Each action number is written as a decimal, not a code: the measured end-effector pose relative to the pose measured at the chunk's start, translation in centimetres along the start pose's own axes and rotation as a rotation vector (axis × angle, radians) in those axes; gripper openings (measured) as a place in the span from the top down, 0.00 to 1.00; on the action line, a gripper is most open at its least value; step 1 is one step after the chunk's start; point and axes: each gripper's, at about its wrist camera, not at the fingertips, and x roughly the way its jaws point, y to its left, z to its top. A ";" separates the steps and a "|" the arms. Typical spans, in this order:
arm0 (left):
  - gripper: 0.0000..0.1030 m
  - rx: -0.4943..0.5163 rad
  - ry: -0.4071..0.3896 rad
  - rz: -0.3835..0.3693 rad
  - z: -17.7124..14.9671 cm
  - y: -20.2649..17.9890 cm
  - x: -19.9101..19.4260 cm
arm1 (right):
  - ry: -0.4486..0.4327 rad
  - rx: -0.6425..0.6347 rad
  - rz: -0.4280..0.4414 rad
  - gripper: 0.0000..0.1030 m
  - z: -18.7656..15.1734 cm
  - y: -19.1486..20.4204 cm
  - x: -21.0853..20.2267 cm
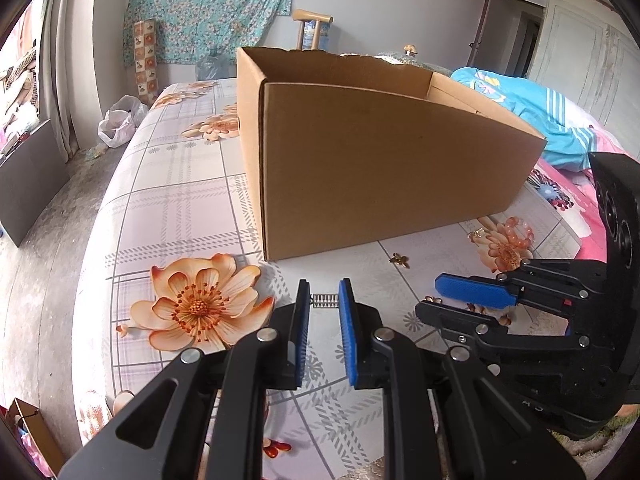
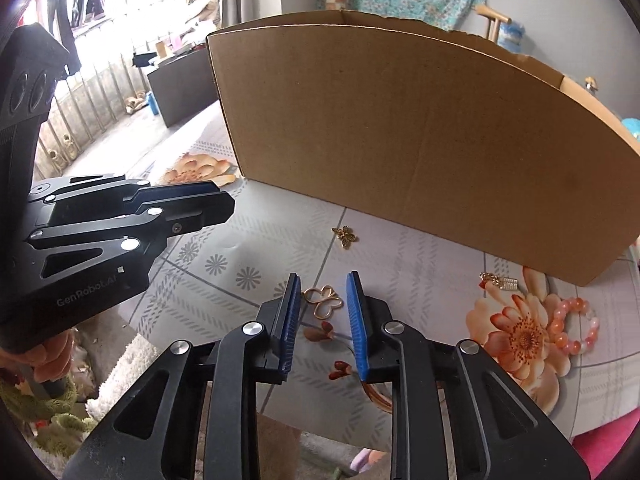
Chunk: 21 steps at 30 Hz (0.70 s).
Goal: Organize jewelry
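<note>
On the flowered vinyl tablecloth (image 2: 256,264), before the corrugated cardboard box (image 2: 420,140): left gripper (image 1: 324,302) clamped on a small silver ribbed clip (image 1: 325,301). Right gripper (image 2: 324,300) jaws apart, straddling a gold wire butterfly (image 2: 323,300), not gripping. Still loose: gold leaf charm (image 2: 345,235), glossy coral bead bracelet (image 2: 576,322), gold chain piece (image 2: 499,281). Sorting looks early; box contents hidden.

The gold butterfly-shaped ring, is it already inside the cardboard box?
No, the gold butterfly-shaped ring lies on the flowered cloth, in front of the cardboard box.
</note>
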 end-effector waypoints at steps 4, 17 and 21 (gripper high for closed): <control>0.86 -0.004 0.006 0.002 0.1 0.1 0.2 | 0.013 0.015 -0.009 0.87 0.5 0.7 0.5; 0.86 0.000 0.008 0.004 0.1 0.2 0.3 | 0.014 0.062 0.015 0.98 0.7 -0.8 1.1; 0.86 0.005 0.010 0.003 0.1 -0.1 0.5 | 0.019 0.093 0.015 0.98 0.6 -1.9 1.0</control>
